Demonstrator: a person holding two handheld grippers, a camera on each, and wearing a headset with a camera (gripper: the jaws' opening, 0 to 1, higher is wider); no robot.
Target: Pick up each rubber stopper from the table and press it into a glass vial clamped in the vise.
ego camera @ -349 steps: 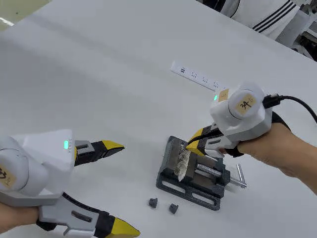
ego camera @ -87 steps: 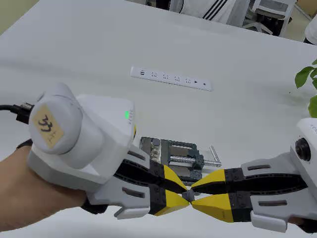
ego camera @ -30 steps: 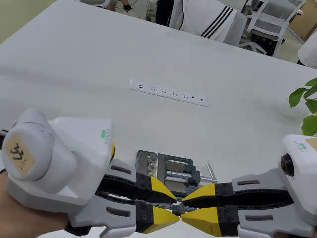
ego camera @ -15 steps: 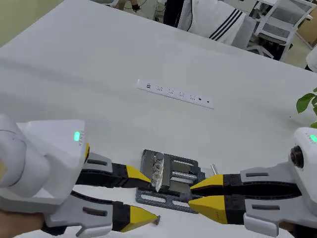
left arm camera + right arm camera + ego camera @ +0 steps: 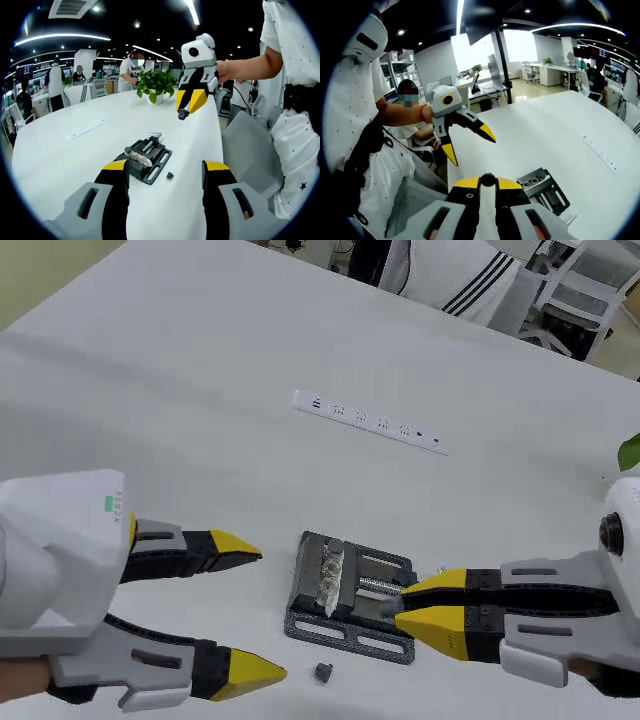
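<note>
left gripper [image 5: 268, 615] lower left, jaws spread wide | right gripper [image 5: 398, 605] lower right, pinching small dark rubber stopper [image 5: 487, 179] | second dark stopper [image 5: 322, 672] bottom centre on white table [image 5: 200, 390], just beside grey metal vise [image 5: 345, 625]

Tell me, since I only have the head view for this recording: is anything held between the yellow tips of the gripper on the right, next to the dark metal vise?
Observer: Yes. The right gripper view shows a small dark round rubber stopper pinched between the shut jaws of the right gripper.
Operator: From above I can't judge height. Is that tip down on the vise?
Observer: It seems not. In the left gripper view the tip hangs in the air, raised above the white table and clear of the dark metal vise.
</note>
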